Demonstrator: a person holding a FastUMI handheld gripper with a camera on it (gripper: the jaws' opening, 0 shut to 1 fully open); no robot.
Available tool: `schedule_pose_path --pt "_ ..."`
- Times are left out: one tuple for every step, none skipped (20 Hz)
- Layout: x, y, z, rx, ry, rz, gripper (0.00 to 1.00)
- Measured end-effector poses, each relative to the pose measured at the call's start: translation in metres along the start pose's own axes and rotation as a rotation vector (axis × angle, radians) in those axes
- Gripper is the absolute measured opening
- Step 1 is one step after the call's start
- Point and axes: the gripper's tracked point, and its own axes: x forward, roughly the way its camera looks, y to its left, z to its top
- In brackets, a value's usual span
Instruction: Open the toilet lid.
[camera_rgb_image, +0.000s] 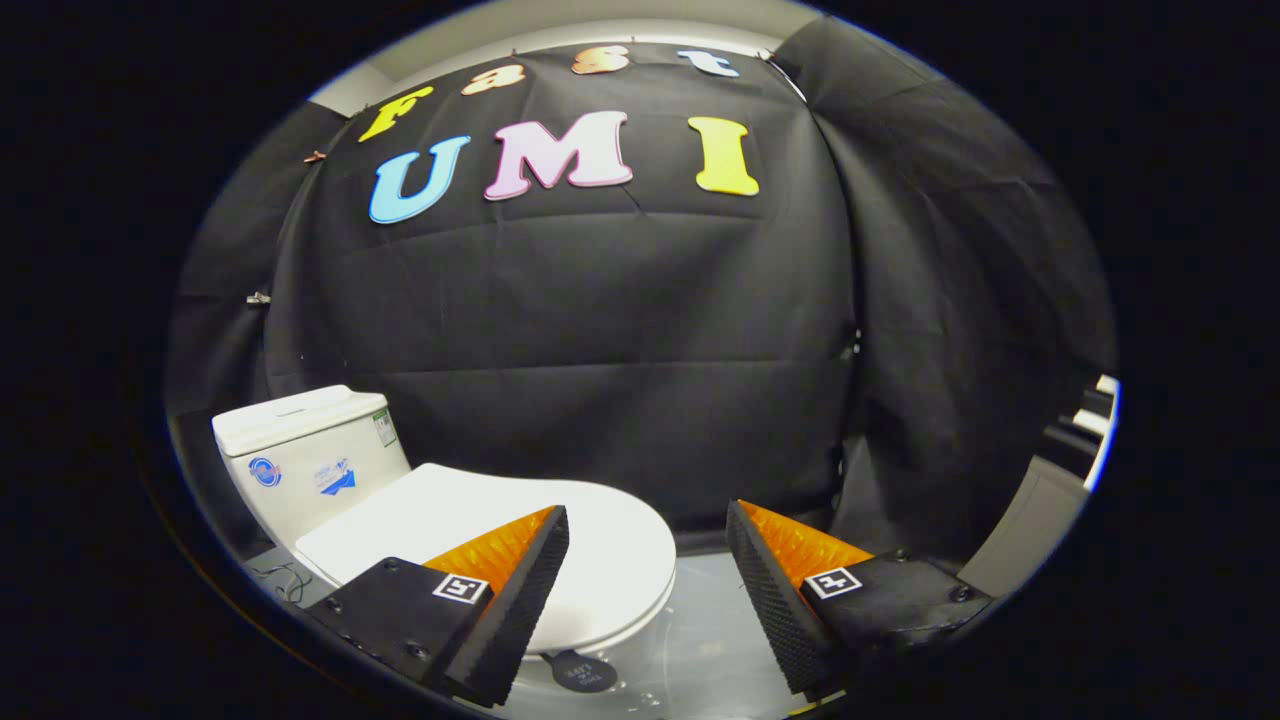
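Fingers (648, 560) spread wide, gripping nothing. I see the toilet lid (500, 520) lying flat and closed on the bowl, below and left of them, its front edge under the left fingertip (tank (305, 460) behind). Nothing done yet; approach, hook and lift all remain.

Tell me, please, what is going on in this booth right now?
A person is holding a gripper over a white toilet, apparently to lift its lid. The lid is down flat on the bowl, not yet opened. The gripper's fingers are spread wide and hold nothing: one finger lies over the lid's front part, the other sits off beyond the lid's front edge, above the floor. The tank stands behind the lid, against the black cloth wall.
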Motion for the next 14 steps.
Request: schedule_pose_path --pt "-0.002 -0.002 -0.014 0.02 0.029 -0.005 0.99" --pt "-0.002 -0.004 -0.027 0.045 0.059 -0.006 0.99" --pt "-0.004 -0.007 -0.04 0.073 0.087 -0.009 0.99" --pt "-0.005 -0.009 -0.051 0.102 0.11 -0.011 0.99" --pt "-0.006 -0.009 -0.063 0.126 0.135 -0.01 0.99" --pt "-0.008 -0.008 -0.073 0.147 0.158 -0.008 0.99" --pt "-0.01 -0.007 -0.083 0.168 0.18 -0.002 0.99" --pt "-0.011 -0.005 -0.092 0.197 0.206 0.009 0.99" --pt "-0.011 -0.005 -0.099 0.227 0.226 0.014 0.99" --pt "-0.011 -0.006 -0.11 0.259 0.272 0.018 0.99" --pt "-0.01 -0.006 -0.12 0.294 0.297 0.02 0.98" --pt "-0.011 -0.004 -0.124 0.336 0.312 0.033 0.98" --pt "-0.011 -0.004 -0.131 0.37 0.329 0.033 0.98" --pt "-0.014 -0.001 -0.136 0.399 0.339 0.036 0.96"
